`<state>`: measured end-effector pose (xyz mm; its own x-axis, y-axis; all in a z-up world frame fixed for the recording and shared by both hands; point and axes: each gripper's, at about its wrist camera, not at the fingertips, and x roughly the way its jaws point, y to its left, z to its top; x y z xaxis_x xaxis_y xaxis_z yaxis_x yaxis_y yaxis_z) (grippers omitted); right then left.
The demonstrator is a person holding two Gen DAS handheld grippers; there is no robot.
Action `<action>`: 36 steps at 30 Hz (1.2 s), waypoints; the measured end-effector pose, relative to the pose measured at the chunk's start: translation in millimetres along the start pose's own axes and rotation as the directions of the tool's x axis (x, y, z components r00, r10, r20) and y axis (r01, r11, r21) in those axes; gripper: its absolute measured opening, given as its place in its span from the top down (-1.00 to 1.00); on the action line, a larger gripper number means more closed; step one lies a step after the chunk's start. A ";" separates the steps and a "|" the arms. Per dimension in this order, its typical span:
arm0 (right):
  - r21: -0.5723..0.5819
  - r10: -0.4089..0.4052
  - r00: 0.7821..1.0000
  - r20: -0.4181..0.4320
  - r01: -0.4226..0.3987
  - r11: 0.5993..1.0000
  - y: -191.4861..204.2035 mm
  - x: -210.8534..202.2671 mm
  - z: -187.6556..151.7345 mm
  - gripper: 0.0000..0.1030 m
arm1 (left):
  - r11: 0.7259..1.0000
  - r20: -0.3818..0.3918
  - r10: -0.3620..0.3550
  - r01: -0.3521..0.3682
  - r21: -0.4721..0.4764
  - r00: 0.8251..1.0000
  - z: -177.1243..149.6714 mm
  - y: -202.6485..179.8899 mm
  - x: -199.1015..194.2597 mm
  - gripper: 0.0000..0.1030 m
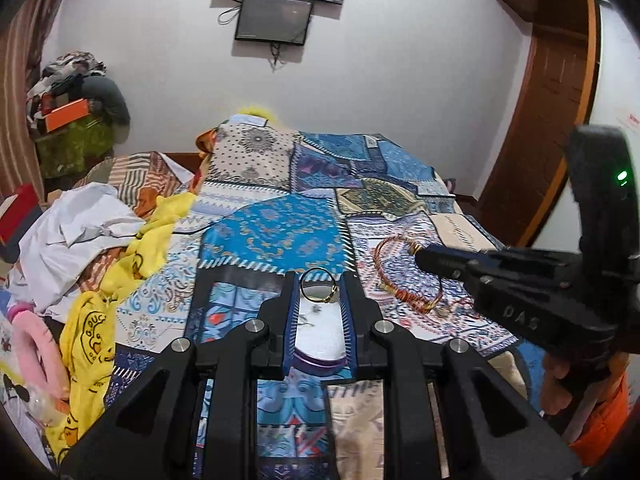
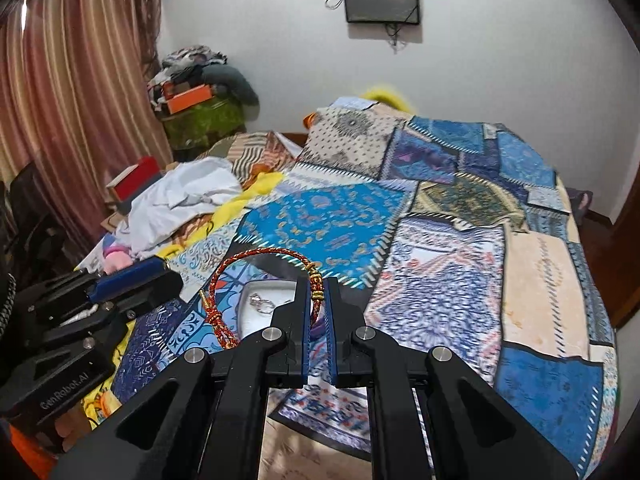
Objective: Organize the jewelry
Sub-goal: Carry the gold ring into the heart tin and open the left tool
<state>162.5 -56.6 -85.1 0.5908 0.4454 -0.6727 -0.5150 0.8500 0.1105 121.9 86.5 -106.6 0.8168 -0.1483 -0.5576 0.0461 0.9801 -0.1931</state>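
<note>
The left claw (image 1: pixel 319 292) is squeezed onto a small white jewelry box with a purple rim (image 1: pixel 319 336), and the box sits between its two blue pads, held up over the bed. A thin dark ring-shaped bangle with a gold clasp (image 1: pixel 319 286) stands at the far end of that box, right between the claw's tips, and tiny silver earrings (image 2: pixel 261 303) lie on the white pad inside. The right claw (image 2: pixel 319 294) is nearly closed and pinches a red and gold braided cord bracelet with gold beads (image 2: pixel 276 254) at its beaded part. The bracelet makes a big loop that rises up and away to the left of the right claw, and its loose ends (image 2: pixel 214 314) hang down on that side, close to the open box. The loop is longest from side to side, and it stands up on edge, not flat. I think the step now is to put the bracelet into the box. To do it well, the left claw should keep the box level so nothing slides out. The right claw should bring the hanging ends over the white pad first, then lower the loop and let go. Far past both claws, the blue patchwork bed cover (image 2: pixel 440 240) spreads out to the white wall.
</note>
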 end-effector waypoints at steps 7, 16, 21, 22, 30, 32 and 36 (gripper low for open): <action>-0.010 0.049 0.991 -0.121 -0.050 0.999 8.6 48.7 -3.1 0.89 | 0.999 -0.021 0.016 -0.017 -0.046 1.000 -4.2 24.6 12.7 0.63; -0.052 0.037 0.972 -0.232 -0.050 0.997 18.0 85.9 -10.9 0.89 | 0.998 -0.087 -0.003 -0.002 -0.062 0.996 -15.0 36.4 45.4 0.63; -0.042 0.046 0.962 -0.268 -0.060 0.997 15.3 94.9 -12.6 0.89 | 0.998 -0.120 -0.023 0.015 -0.069 0.992 -19.4 36.4 63.5 0.63; -0.040 0.053 0.961 -0.271 -0.066 0.997 15.2 95.3 -12.6 0.89 | 0.997 -0.125 -0.026 0.017 -0.070 0.992 -20.1 36.6 65.8 0.63; -0.041 0.078 0.957 -0.281 -0.093 0.995 14.9 94.1 -11.2 0.86 | 0.998 -0.158 -0.038 0.028 -0.064 0.987 -24.3 34.0 77.0 0.63; -0.026 0.088 0.953 -0.291 -0.100 0.995 12.3 96.0 -11.1 0.85 | 0.998 -0.166 -0.043 0.034 -0.060 0.985 -24.8 32.1 78.4 0.63; -0.006 0.094 0.957 -0.274 -0.099 0.995 7.0 87.3 -9.6 0.85 | 0.998 -0.177 -0.050 0.043 -0.041 0.983 -26.3 24.7 80.7 0.63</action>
<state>204.6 -14.4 -150.0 0.3468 0.4289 -0.8342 -0.5745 0.8001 0.1725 173.8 95.2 -177.6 0.6988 -0.2182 -0.6812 0.0578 0.9665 -0.2502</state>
